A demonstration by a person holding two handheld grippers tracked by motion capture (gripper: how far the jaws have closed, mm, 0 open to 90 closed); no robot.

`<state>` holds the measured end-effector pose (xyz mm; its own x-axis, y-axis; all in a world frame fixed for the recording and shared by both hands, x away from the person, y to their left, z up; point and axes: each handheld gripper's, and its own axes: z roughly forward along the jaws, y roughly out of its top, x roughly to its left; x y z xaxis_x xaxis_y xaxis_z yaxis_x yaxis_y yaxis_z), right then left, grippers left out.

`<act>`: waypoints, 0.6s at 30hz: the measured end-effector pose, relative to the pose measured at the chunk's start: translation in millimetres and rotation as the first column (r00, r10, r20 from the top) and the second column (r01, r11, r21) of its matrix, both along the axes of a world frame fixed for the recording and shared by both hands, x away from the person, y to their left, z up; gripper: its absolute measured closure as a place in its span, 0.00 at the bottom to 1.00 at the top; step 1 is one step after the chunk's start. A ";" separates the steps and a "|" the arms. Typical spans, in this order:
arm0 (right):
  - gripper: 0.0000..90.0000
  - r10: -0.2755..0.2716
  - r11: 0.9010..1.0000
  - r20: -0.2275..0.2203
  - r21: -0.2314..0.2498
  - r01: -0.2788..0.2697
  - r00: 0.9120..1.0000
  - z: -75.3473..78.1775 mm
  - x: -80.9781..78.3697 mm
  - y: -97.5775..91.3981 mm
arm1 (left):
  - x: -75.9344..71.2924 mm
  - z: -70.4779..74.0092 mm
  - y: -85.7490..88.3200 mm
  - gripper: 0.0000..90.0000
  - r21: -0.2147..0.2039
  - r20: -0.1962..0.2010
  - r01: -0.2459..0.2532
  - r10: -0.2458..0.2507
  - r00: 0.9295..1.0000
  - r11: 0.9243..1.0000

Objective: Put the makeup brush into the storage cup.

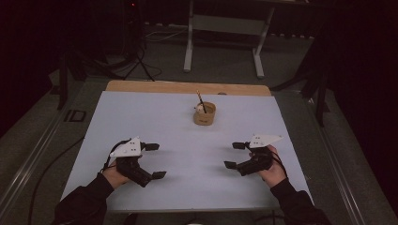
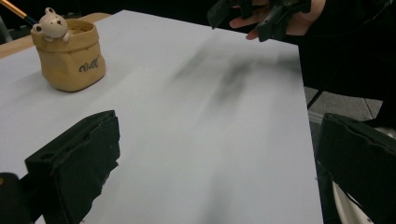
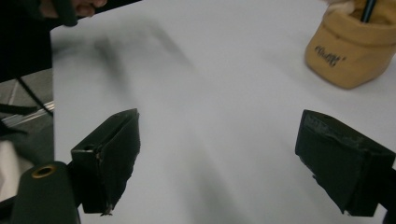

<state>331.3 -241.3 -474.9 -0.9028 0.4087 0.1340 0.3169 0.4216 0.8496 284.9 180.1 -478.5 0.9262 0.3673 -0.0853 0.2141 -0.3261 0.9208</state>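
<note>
While both hands rested low near the table's [image 1: 141, 112] front edge, the left gripper [image 1: 156, 161] sat at the left, jaws wide and empty, pointing toward the centre. The pot [image 1: 205, 115] stood upright ahead, between the two tools and well apart from both, its pencil [image 1: 200, 98] leaning back-left. The right gripper [image 1: 237, 155], also wide and empty, appeared slightly nearer the pot.

I see the pot [image 1: 204, 115] at the tabletop [image 1: 155, 112] far centre; nearer than it, left tongs [image 1: 157, 161] on its left, right tongs [image 1: 233, 155] on its right.
</note>
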 end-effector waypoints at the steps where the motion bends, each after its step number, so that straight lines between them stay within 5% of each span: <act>1: 0.16 0.002 1.000 -0.001 -0.001 -0.002 1.000 -1.2 -1.2 -1.6 | -0.9 -0.2 2.1 0.01 0.002 0.003 -0.003 0.003 1.000 1.000; 18: 0.16 -0.020 1.000 -0.036 -0.018 0.019 0.999 -19.3 -22.8 -30.8 | -14.3 -12.7 28.7 0.01 0.021 -0.011 -0.057 0.058 0.998 0.998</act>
<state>308.5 -272.2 -494.3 -0.8893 0.4290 0.1587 0.3555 0.4299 0.8299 270.6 208.9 -491.3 0.9025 0.4217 -0.0881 0.2438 -0.3315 0.9114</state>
